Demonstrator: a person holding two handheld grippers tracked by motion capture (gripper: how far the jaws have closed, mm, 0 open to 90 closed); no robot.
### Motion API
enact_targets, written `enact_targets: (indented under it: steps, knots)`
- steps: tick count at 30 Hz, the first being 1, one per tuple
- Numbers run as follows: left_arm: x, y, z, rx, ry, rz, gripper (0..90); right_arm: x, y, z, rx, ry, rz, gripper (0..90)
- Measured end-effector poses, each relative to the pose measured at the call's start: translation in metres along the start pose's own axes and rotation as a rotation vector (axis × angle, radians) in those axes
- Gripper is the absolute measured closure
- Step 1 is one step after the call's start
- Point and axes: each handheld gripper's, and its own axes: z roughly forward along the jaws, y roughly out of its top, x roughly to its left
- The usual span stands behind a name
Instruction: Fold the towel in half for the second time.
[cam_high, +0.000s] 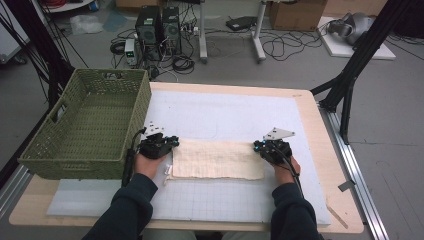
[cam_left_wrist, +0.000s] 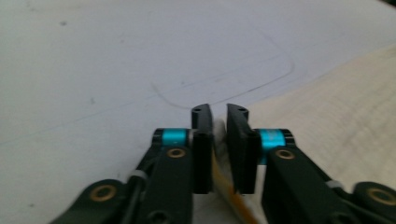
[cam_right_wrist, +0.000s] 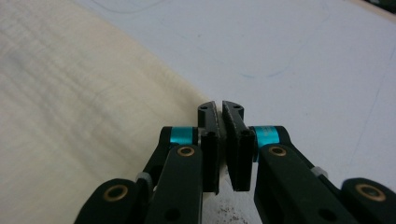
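Observation:
A cream folded cloth (cam_high: 217, 159) lies flat on the white mat (cam_high: 225, 112) in front of the person. My left gripper (cam_high: 174, 142) is at the cloth's left end. In the left gripper view its jaws (cam_left_wrist: 219, 109) stand a little apart, with the cloth's (cam_left_wrist: 336, 102) edge between them and the pads not pressing on it. My right gripper (cam_high: 258, 146) is at the cloth's right end. In the right gripper view its jaws (cam_right_wrist: 220, 106) are closed on a thin edge of the cloth (cam_right_wrist: 70, 93). Both grippers sit low at the mat.
A green woven basket (cam_high: 75, 160) stands at the table's left, right beside the left hand. The wooden table edge (cam_high: 320, 150) runs along the right. Computer cases (cam_high: 159, 25), cables and black stand legs (cam_high: 350, 80) are on the floor beyond.

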Motion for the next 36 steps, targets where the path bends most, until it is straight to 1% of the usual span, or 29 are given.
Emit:
enact_targets:
  steps: [1,2,3,4,6,8,9,10,11,12,13,14,15,16,18,19,20,21,23,25,27,29,30,31,32,33,34,35,36]
  knots:
    - [0.002,0.001,0.0,-0.006,0.013,-0.022,64.1,-0.001,0.0,0.002,0.006,-0.002,0.003,85.3]
    - [0.004,0.001,0.0,-0.005,0.006,-0.024,58.6,-0.003,-0.001,0.004,0.013,0.0,0.016,84.8]
    - [0.005,0.003,0.001,-0.007,0.009,0.004,56.0,-0.004,-0.001,0.004,0.015,0.006,0.02,84.3]
    - [0.005,0.004,0.001,-0.016,0.012,0.02,52.9,-0.005,-0.001,0.005,0.019,0.004,0.025,84.1]
    - [0.005,0.008,0.003,-0.021,-0.004,0.017,49.3,-0.006,-0.001,0.006,0.022,0.009,0.029,83.7]
    - [0.004,0.011,0.008,0.004,0.002,0.038,42.0,-0.006,-0.001,0.006,0.026,0.012,0.028,83.7]
    - [0.003,0.012,0.011,0.008,-0.006,0.043,40.7,-0.006,-0.001,0.007,0.028,0.013,0.026,83.7]
    - [0.002,0.012,0.012,0.023,-0.006,0.058,41.0,-0.006,-0.001,0.006,0.032,0.014,0.023,83.7]
    - [0.001,0.01,0.015,0.054,-0.004,0.068,41.5,-0.006,-0.001,0.007,0.034,0.017,0.024,83.7]
    - [0.001,0.009,0.017,0.075,-0.004,0.076,44.2,-0.005,-0.001,0.006,0.034,0.015,0.023,83.8]
    - [-0.001,0.009,0.016,0.071,-0.009,0.089,47.1,-0.005,-0.001,0.006,0.035,0.015,0.022,83.8]
    - [-0.002,0.009,0.016,0.081,-0.021,0.11,51.7,-0.006,-0.001,0.006,0.038,0.016,0.019,83.7]
    - [-0.004,0.008,0.016,0.092,-0.028,0.122,58.8,-0.006,-0.001,0.006,0.044,0.014,0.012,83.7]
    - [-0.005,0.008,0.016,0.105,-0.04,0.154,68.2,-0.006,-0.002,0.006,0.046,0.015,0.01,82.6]
    - [-0.009,0.007,0.017,0.108,-0.046,0.199,83.1,-0.006,0.0,0.005,0.066,0.012,0.015,76.7]
    - [-0.01,0.007,0.017,0.109,-0.043,0.2,84.9,-0.007,0.001,0.004,0.076,0.004,0.015,71.1]
    - [-0.009,0.008,0.017,0.109,-0.044,0.19,85.8,-0.009,0.003,0.003,0.086,-0.001,0.033,67.9]
    - [-0.008,0.008,0.017,0.106,-0.046,0.182,86.2,-0.012,0.005,0.001,0.084,0.005,0.053,65.5]
    - [-0.007,0.008,0.016,0.108,-0.045,0.179,86.3,-0.017,0.01,-0.004,0.042,-0.008,0.086,59.1]
    - [-0.007,0.008,0.016,0.107,-0.045,0.178,86.3,-0.022,0.017,-0.003,0.008,0.011,0.107,53.8]
    - [-0.007,0.008,0.016,0.104,-0.048,0.169,86.3,-0.022,0.021,0.002,0.019,0.042,0.109,51.6]
    - [-0.005,0.008,0.016,0.102,-0.049,0.155,86.3,-0.021,0.024,0.013,0.059,0.057,0.085,50.6]
    - [-0.004,0.008,0.016,0.103,-0.052,0.149,86.3,-0.021,0.023,0.02,0.091,0.074,0.079,50.5]
    - [-0.004,0.008,0.015,0.098,-0.052,0.137,86.4,-0.02,0.023,0.023,0.108,0.079,0.075,51.1]
    - [-0.002,0.008,0.015,0.098,-0.056,0.13,86.4,-0.02,0.022,0.027,0.127,0.094,0.071,54.3]
    - [-0.002,0.008,0.015,0.094,-0.06,0.118,86.4,-0.021,0.021,0.029,0.133,0.122,0.069,63.8]
    - [-0.001,0.008,0.014,0.091,-0.066,0.106,86.5,-0.022,0.02,0.028,0.131,0.161,0.075,73.3]
    - [0.0,0.008,0.014,0.089,-0.07,0.097,86.5,-0.021,0.021,0.027,0.134,0.175,0.071,80.9]
    - [0.001,0.008,0.013,0.086,-0.071,0.09,86.7,-0.02,0.022,0.026,0.142,0.172,0.055,86.3]
